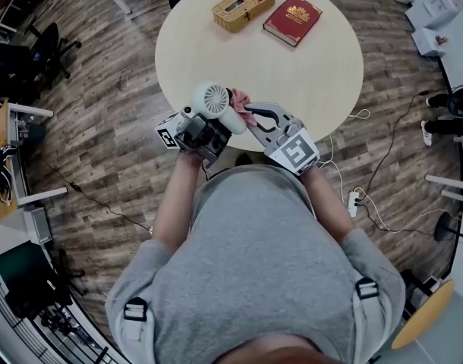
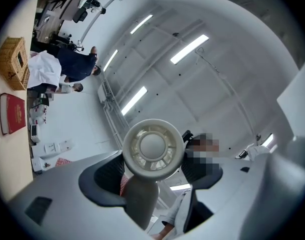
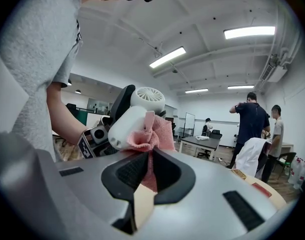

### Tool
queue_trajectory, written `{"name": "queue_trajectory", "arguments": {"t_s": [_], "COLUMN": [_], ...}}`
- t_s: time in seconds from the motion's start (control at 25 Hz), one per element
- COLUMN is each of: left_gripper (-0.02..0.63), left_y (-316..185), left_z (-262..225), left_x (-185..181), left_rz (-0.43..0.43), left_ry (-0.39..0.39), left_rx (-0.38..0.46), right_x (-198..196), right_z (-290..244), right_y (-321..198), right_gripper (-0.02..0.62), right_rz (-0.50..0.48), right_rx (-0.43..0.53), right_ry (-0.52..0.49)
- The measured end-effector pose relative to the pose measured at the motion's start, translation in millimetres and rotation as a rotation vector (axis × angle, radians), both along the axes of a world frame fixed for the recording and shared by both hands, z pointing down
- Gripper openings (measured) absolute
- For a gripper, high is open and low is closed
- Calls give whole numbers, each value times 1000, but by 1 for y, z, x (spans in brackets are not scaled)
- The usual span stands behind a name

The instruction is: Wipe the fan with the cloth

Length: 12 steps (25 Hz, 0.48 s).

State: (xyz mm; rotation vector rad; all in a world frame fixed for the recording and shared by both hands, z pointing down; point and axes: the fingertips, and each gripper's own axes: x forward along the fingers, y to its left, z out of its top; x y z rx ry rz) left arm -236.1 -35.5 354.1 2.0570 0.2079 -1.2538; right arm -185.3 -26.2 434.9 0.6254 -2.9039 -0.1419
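I hold a small white hand fan over the near edge of the round table. My left gripper is shut on the fan's handle, and the round fan head stands up between its jaws. My right gripper is shut on a pink cloth. In the right gripper view the bunched cloth presses against the side of the fan's white body, just under the grille. A sliver of the cloth shows behind the left jaw.
A wicker basket and a red book lie at the table's far side. Cables and a power strip run over the wooden floor to the right. Two people stand by desks in the background.
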Motion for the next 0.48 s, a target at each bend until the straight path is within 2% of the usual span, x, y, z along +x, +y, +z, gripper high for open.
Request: {"name": "queue_trajectory", "arguments": {"t_s": [0.28, 0.48], "left_gripper": [368, 368], "left_y": [5, 10], "left_z": [6, 15], "left_x": [10, 29], "left_rz": [35, 54], "left_ry": [-44, -157], "left_rx": [-4, 5], "right_x": [8, 10], "right_z": [5, -2], "right_y": [4, 0], "right_gripper": [29, 29], "right_rz": [-5, 37], "right_rx": [-8, -92], "right_ry": [6, -68]}}
